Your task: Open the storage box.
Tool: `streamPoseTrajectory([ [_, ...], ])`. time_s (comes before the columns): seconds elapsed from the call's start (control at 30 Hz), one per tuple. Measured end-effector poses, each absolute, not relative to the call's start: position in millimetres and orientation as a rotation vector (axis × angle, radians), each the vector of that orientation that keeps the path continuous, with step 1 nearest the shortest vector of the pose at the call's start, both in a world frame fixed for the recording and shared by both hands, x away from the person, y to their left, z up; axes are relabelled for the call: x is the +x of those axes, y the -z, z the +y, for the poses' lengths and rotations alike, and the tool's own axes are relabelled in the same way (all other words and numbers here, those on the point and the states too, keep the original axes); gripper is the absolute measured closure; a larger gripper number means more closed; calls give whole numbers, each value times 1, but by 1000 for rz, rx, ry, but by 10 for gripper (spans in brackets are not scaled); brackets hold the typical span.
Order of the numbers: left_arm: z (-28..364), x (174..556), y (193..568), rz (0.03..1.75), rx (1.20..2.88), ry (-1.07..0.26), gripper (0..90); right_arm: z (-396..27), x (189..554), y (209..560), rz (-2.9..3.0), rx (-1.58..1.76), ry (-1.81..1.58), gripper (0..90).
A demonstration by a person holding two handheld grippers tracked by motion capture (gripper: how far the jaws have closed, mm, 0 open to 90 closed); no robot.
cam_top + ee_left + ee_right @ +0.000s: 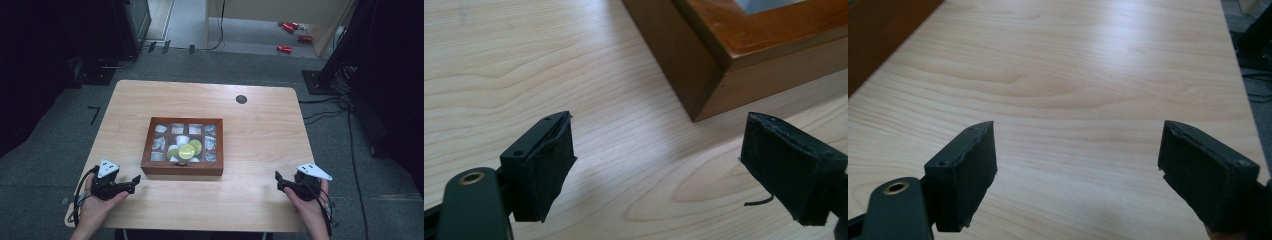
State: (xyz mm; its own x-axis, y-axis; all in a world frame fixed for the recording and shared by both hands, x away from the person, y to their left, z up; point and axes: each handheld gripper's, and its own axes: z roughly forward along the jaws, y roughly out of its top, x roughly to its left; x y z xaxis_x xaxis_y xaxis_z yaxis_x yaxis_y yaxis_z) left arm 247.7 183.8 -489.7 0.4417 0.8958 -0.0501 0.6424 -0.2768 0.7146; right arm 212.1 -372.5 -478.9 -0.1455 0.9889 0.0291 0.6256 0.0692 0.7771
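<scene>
A dark wooden box (182,146) with a windowed lid lies shut in the middle of the light wooden table (255,135). Through its panes I see white and green capsules (187,151). My left gripper (135,181) rests near the table's front left, open, pointing at the box's near left corner (696,112), a short way off it. My right gripper (278,181) sits at the front right, open with bare table between its jaws (1078,165). The box's side (878,35) shows at the far left of the right gripper view.
A small dark round disc (241,99) sits in the tabletop near the back right. Red objects (285,48) lie on the floor beyond the table, cables (325,115) run along the floor at the right, and dark equipment (130,25) stands at the back left.
</scene>
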Motion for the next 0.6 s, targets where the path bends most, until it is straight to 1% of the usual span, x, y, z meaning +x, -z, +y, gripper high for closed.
streamPoseTrajectory([
  [0.33, 163, 255, 487, 1236, 2055, -453, 144, -344, 222, 468, 1881, 1525, -953, 159],
  [0.6, 148, 264, 490, 1216, 2093, -421, 144, -334, 226, 466, 1895, 1509, -963, 160],
])
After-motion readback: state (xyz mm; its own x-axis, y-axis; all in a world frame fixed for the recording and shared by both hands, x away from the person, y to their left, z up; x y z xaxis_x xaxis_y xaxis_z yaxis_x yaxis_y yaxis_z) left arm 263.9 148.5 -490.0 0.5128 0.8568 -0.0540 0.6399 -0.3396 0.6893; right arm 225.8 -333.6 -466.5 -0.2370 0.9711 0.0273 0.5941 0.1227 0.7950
